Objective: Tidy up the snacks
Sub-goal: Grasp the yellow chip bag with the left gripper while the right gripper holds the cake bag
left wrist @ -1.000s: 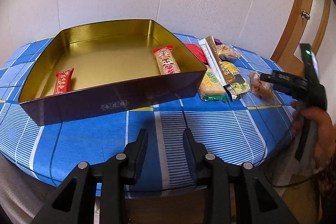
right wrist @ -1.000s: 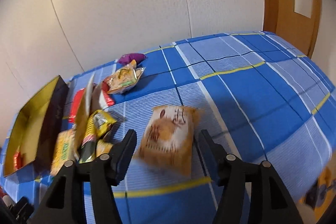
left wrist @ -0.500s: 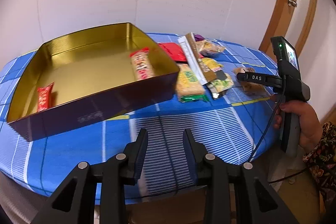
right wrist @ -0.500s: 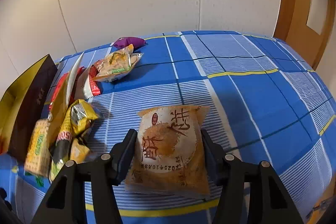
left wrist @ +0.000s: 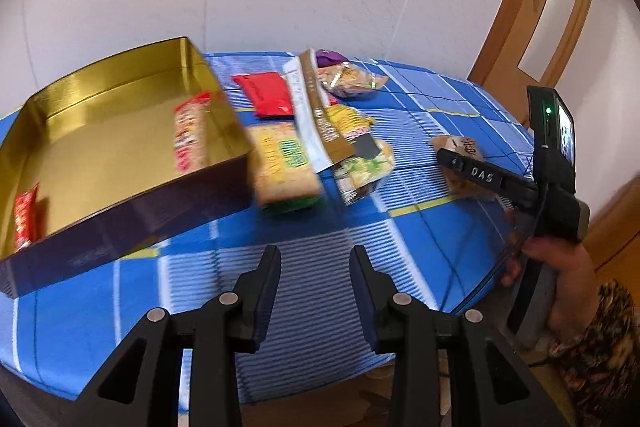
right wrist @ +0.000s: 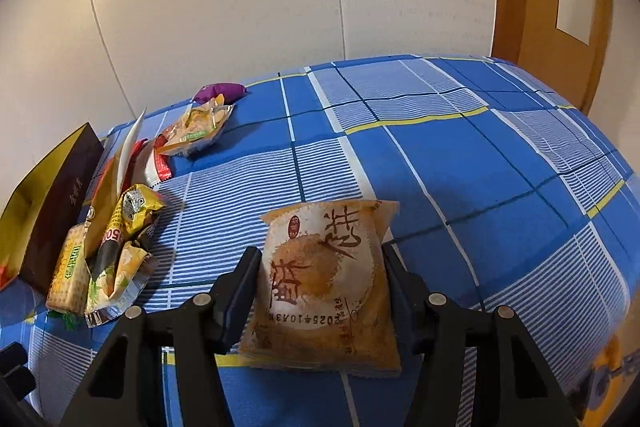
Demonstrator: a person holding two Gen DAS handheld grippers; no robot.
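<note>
Snack: tan pastry pack (right wrist: 326,283) lies flat on the blue cloth (right wrist: 460,163), well right of the gold box (left wrist: 120,135).
Right gripper (right wrist: 320,267): wide, one finger on each side of the pack; contact I cannot tell.
Long axis: runs along the fingers, away from the camera.
Left gripper (left wrist: 314,267): narrow gap, holding nothing, above the table edge.
Nearer hand: right.
Next move, I think: close, lift, carry left to the box.
</note>
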